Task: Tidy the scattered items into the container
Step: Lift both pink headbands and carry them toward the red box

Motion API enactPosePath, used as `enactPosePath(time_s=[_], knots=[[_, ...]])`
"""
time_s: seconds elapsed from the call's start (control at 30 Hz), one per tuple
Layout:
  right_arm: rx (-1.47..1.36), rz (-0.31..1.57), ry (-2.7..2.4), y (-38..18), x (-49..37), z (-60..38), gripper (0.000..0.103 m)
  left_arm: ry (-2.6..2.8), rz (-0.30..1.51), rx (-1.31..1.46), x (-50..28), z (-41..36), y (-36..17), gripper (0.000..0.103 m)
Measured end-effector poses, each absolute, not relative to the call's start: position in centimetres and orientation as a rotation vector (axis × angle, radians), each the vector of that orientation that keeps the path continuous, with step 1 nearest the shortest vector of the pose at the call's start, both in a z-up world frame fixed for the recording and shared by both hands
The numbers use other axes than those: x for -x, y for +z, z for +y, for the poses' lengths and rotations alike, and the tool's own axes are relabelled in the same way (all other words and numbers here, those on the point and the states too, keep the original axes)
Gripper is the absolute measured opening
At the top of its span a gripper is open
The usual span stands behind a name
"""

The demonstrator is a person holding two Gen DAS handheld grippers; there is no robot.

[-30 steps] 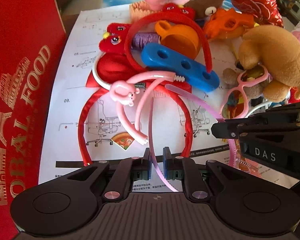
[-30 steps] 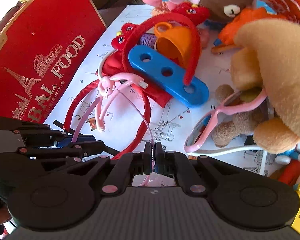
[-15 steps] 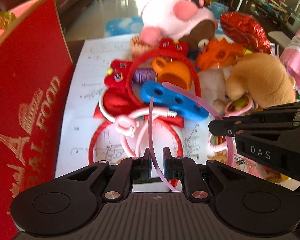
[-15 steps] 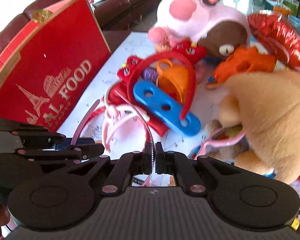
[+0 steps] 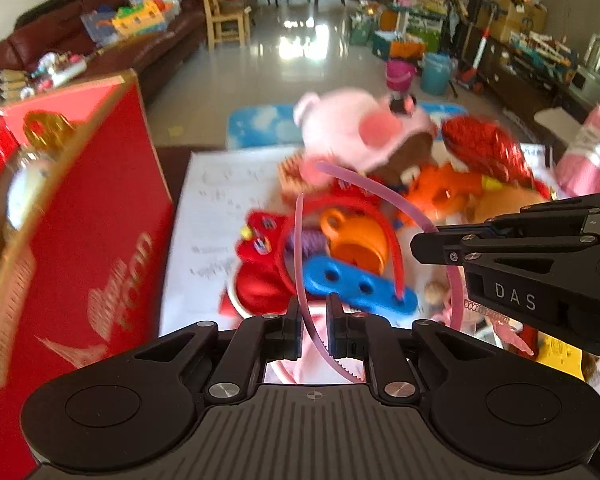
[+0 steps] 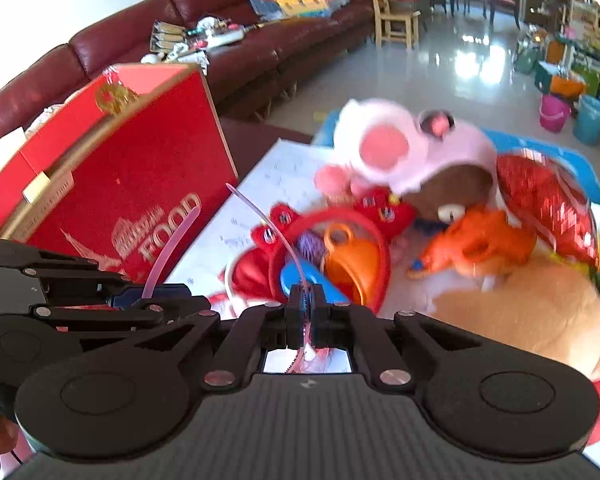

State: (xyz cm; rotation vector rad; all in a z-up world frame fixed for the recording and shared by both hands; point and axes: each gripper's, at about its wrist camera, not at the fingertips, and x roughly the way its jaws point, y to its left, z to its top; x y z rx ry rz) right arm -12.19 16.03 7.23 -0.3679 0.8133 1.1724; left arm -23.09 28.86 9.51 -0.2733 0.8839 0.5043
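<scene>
Lifted clear of the toy pile since the earlier frame, a thin pink headband (image 5: 300, 264) is clamped in the right jaws and passes loosely between the left jaws, held apart; the red box (image 5: 80, 240) left of both is not yet reached, and most toys are left on the desk (image 5: 204, 216).

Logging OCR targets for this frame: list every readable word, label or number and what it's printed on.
"DAS": white letters on the body of the right gripper, seen in the left wrist view.
"FOOD": gold letters on the side of the red box, right wrist view; the word before it is motion-blurred, unreadable.
Gold lettering on the same box in the left wrist view: too blurred.
Print and numbers on the white instruction sheet: blurred, unreadable.
</scene>
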Motion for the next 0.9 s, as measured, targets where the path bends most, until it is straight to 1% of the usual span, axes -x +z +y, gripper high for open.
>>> enactPosePath(time_s=[0.2, 0.53, 0.67, 0.9], knots=[[0.399, 0.726, 1.2, 9.7, 13.2, 18.0, 0.004, 0.538, 0.827, 0.262, 23.7, 30.3, 11.9, 0.006], [0.449, 0.668, 1.221, 11.8, 14.3, 20.4, 0.004, 0.549, 0.792, 0.297, 25.2, 32.5, 13.6, 0.007], [0.45, 0.6, 1.278, 14.7, 15.8, 22.2, 0.004, 0.606, 0.731, 0.292, 27.4, 34.6, 16.6, 0.007], [0.427, 0.46, 1.415, 19.9, 20.9, 28.0, 0.004, 0.783, 0.638, 0.253, 32.6, 39.0, 21.7, 0.007]])
